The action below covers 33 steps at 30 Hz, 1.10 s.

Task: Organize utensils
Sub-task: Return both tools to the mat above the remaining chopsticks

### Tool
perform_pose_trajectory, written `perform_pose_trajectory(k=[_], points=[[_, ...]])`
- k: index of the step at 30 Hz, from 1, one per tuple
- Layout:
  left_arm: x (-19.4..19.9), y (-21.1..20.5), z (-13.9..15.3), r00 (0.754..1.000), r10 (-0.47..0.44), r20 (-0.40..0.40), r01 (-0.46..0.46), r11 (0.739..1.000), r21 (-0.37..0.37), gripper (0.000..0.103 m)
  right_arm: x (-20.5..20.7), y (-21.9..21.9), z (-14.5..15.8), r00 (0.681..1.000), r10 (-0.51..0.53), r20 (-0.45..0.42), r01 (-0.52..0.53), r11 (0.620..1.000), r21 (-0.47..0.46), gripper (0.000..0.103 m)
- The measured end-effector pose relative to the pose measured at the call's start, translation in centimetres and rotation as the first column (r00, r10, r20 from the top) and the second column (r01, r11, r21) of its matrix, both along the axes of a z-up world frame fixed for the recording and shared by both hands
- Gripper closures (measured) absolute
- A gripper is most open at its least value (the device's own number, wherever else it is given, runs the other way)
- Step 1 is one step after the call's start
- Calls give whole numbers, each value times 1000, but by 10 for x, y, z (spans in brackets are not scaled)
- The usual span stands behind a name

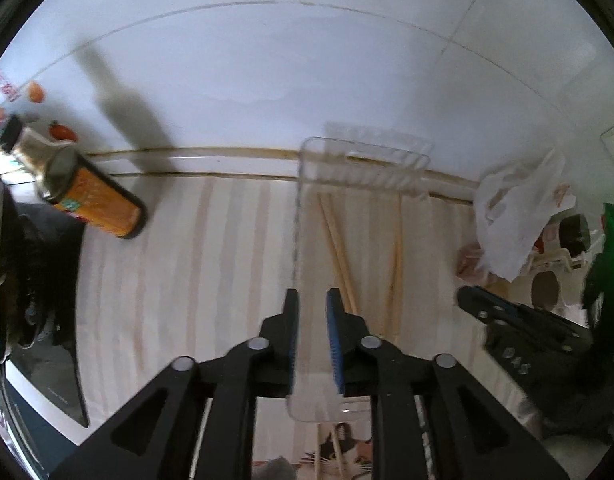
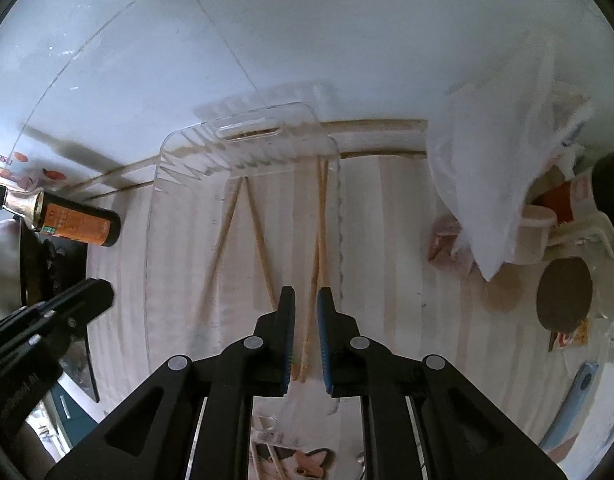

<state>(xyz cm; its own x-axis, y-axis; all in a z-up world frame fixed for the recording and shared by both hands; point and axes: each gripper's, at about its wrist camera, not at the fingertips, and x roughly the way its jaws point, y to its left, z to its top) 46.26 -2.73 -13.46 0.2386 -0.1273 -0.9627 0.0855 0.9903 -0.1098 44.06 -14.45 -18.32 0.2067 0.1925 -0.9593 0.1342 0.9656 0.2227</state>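
A clear plastic tray (image 1: 363,160) (image 2: 247,132) lies on the striped counter with its far end against the wall. Several wooden chopsticks (image 1: 339,248) (image 2: 259,236) lie in it. My left gripper (image 1: 311,296) points down over the tray's left wall, which runs between its fingers; the blue pads stand a little apart and do not press on it. My right gripper (image 2: 306,294) hangs over the tray's right side, jaws slightly apart, with a pair of chopsticks (image 2: 322,208) showing in the gap, untouched. Each gripper shows in the other's view, the right (image 1: 473,298) and the left (image 2: 99,286).
A dark sauce bottle with an orange label (image 1: 95,200) (image 2: 75,222) lies left of the tray. A black stove top (image 1: 39,264) fills the far left. A white plastic bag (image 1: 515,208) (image 2: 495,160) and cups (image 2: 563,292) crowd the right. White tiled wall behind.
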Motion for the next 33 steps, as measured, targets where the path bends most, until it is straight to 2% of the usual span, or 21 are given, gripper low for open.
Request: perform_pose_trajectory(k=[2,3,4,6,8,12,13,16,19,22,25,30,33], points=[[-10,6,4,999,12,36,-13,1000,21,62,-6,-3,5,1000,-11,8,11,1000,2,91],[-13,9,6,998,20,56,-22,999,35,55,-10,-7,9,1000,-18,12,18,1000,1,91],[-18,12,8,997,25,75,-29,999,46,44,-16,-9,12,999,-26,20,26,1000,0,91],[-31,18,13,991,35,128,-44,997,66,35,-26,-11,18,999,-35,38,36,999,-12,91],[-42,22,17,984,38,174,-54,995,87,18,-42,-14,24,997,-44,58,46,998,-32,90],[-69,30,22,960,33,277,-70,990,124,8,-70,-16,30,994,-63,85,68,997,-47,90],[-75,31,21,956,29,290,-69,989,131,1,-79,-16,30,994,-66,89,71,996,-51,90],[-93,35,12,957,18,290,-63,987,145,0,-105,-12,28,993,-71,91,76,996,-56,90],[-114,41,-10,964,9,267,-61,980,188,0,-130,-6,17,995,-62,72,66,996,-54,81],[-136,48,-36,971,0,240,-69,959,276,0,-157,8,-9,999,-29,18,30,998,-56,77],[-159,58,-75,985,5,174,-68,930,362,0,-176,27,-42,998,8,-56,-11,999,-51,77],[-187,79,-118,995,58,83,-86,918,387,0,-199,65,-84,987,81,-137,-89,995,-50,77],[-201,84,-130,996,75,54,-91,918,385,0,-208,88,-103,976,131,-172,-143,988,-62,77]])
